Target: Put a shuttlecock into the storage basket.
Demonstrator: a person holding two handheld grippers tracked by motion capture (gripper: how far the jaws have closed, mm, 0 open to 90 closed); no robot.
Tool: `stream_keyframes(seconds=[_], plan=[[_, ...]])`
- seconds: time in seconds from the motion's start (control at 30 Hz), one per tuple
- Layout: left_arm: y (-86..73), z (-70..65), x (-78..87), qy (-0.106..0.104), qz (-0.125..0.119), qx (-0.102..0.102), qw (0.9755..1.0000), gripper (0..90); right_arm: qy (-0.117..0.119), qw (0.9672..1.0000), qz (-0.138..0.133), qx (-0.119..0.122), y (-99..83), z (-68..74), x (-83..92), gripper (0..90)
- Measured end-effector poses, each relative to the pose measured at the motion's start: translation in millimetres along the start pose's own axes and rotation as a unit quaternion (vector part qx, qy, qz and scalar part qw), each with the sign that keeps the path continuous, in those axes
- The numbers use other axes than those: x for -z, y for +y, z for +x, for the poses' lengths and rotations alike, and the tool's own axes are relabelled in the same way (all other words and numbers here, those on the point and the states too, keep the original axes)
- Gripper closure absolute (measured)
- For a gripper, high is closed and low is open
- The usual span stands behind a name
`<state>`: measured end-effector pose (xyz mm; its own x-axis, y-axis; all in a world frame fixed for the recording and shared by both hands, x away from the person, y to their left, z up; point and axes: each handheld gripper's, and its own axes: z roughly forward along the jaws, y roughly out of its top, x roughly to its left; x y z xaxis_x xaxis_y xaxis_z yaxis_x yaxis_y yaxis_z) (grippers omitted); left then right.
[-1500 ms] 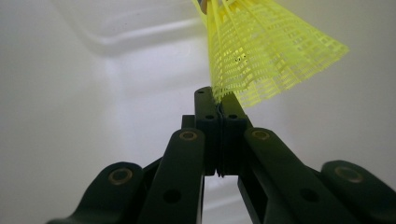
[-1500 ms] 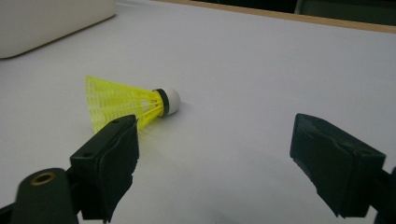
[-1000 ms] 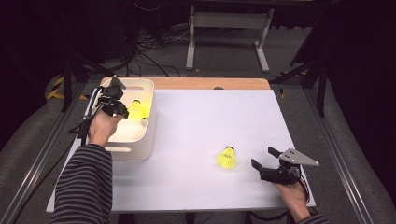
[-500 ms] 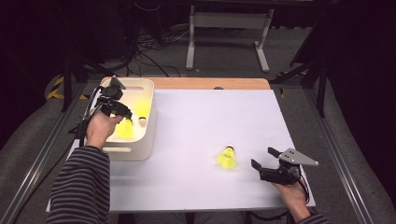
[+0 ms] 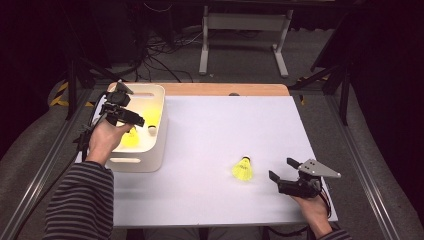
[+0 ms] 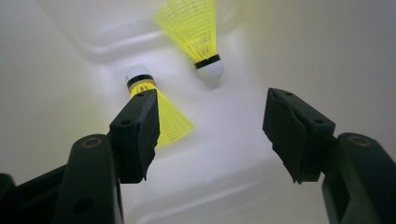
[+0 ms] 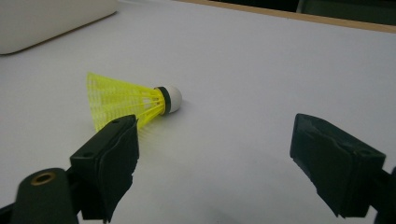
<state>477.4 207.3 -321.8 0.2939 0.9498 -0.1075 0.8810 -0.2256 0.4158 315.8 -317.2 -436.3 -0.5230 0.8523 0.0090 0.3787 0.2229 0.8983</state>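
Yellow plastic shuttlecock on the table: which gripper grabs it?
Right. The right gripper sits open beside the yellow plastic shuttlecock; the left gripper, jaws just opened, is over the white bin.

In the left gripper view one finger [image 6: 135, 135] covers part of the near shuttlecock [image 6: 163, 119], and the far shuttlecock [image 6: 194, 28] runs off the top edge. From above, the left hand [image 5: 107, 140] hides part of the bin [image 5: 150, 160].
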Motion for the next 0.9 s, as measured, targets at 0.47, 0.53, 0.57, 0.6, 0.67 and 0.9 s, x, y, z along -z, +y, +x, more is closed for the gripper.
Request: stream_keyframes(seconds=[0.47,0.53,0.57,0.6,0.67,0.9], plan=[[-3.9,-9.5,10.7,-0.007,-0.011,-0.014,0.9998,32.6,0.000,1.0000,-0.001,0.001,0.0,0.2,0.4,16.3],[-4.2,-10.6,11.7,-0.008,-0.011,-0.017,0.9998,32.6,0.000,1.0000,0.000,0.002,0.0,0.1,0.3,16.3],[-4.3,-10.9,12.3,-0.009,-0.012,-0.018,0.9997,32.6,0.000,1.0000,0.000,0.002,0.0,0.1,0.2,16.3],[-4.4,-11.2,12.7,-0.012,-0.014,-0.017,0.9997,32.6,0.000,1.0000,0.000,0.002,0.0,-0.1,0.2,16.3],[-3.9,-11.3,13.8,-0.017,-0.019,-0.016,0.9996,32.4,0.000,1.0000,0.000,0.001,0.1,0.2,0.1,16.2],[-2.0,-17.9,13.1,-0.022,-0.016,-0.022,0.9994,32.0,0.000,1.0000,0.000,0.001,0.0,0.0,0.4,16.3]])
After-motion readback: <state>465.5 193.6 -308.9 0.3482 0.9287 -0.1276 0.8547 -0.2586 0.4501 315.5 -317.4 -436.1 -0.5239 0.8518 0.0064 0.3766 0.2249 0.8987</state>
